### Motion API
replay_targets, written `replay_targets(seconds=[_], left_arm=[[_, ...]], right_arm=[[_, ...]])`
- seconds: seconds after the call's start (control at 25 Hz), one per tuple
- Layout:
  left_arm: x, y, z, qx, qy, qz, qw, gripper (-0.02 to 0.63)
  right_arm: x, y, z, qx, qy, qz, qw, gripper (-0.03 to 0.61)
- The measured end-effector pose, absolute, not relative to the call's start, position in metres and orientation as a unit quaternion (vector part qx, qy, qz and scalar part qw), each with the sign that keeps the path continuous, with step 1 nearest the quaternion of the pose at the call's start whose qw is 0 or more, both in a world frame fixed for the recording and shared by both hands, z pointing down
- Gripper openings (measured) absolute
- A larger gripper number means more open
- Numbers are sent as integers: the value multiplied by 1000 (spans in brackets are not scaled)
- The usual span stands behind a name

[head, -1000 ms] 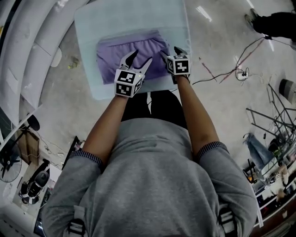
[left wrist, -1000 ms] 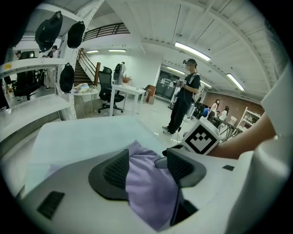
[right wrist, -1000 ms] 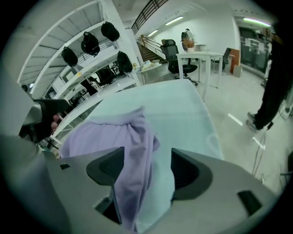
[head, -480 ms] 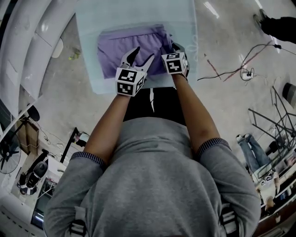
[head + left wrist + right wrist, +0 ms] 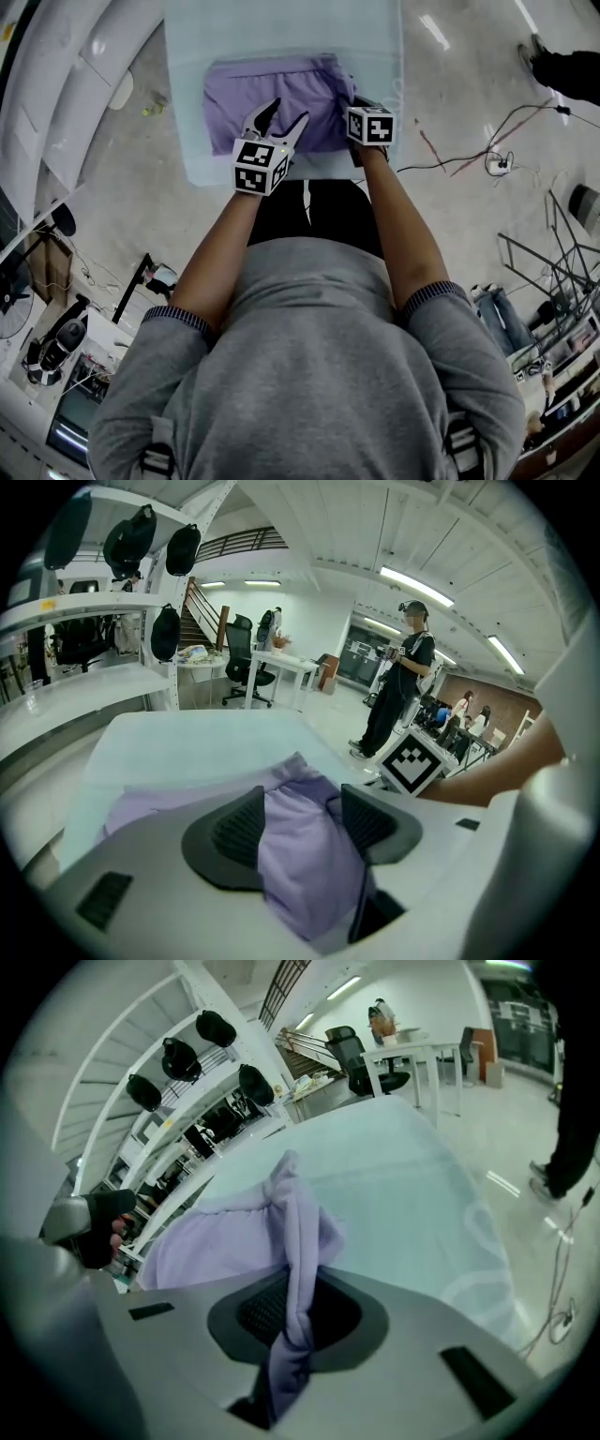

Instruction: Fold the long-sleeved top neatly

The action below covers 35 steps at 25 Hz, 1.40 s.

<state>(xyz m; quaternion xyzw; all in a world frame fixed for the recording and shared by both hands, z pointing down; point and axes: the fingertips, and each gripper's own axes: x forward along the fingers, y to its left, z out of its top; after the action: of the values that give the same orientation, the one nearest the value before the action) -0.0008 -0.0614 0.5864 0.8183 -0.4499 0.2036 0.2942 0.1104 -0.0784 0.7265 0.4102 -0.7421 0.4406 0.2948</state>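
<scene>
My right gripper jaws have just been closing, now pinching the purple top (bunched edge); left gripper jaws spread over it on the worktop.

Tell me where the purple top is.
Head view: the purple top lies on the pale table, its right edge in the right gripper, whose jaws just closed.

I'm working in an open lab-like office hall: white desks and black swivel chairs behind, strip lights overhead, a staircase, and cables running to a power strip on the bare floor.
</scene>
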Motion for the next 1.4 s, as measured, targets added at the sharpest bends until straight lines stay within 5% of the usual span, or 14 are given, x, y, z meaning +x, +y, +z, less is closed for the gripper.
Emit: replay_targets(seconds=[0.6, 1.4], left_arm=[[9, -46, 564, 818, -463, 205, 273, 276], [-45, -47, 548, 871, -380, 183, 253, 260]], right_arm=[[185, -74, 692, 387, -755, 466, 252, 41], [88, -57, 579, 432, -740, 482, 181, 41]])
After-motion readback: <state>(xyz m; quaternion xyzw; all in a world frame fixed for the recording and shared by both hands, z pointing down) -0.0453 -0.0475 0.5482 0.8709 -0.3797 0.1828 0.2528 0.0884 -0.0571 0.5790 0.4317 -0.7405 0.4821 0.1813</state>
